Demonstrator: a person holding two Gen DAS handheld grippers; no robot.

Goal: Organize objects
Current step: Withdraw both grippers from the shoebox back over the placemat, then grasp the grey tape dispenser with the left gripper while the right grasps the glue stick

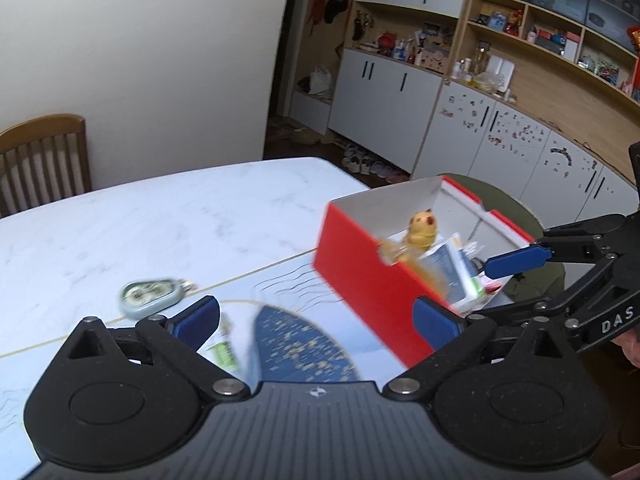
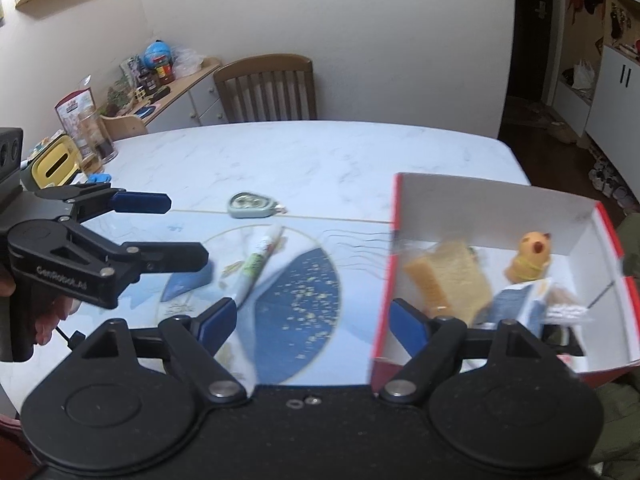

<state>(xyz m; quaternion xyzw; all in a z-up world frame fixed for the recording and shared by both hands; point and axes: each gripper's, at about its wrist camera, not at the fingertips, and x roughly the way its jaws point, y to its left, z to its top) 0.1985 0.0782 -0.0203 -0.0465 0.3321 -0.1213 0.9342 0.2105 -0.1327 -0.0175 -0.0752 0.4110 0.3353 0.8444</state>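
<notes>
"DAS" on right hand-held gripper (image 1: 516, 288)

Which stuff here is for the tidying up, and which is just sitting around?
For tidying:
- red box
- yellow toy in the box
- tube on the mat
- grey tag on the table

Just sitting around:
- chair
- glass jar
- shoes on the floor

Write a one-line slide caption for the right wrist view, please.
Open right gripper above the mat, between a tube and a red box of small items.
</notes>
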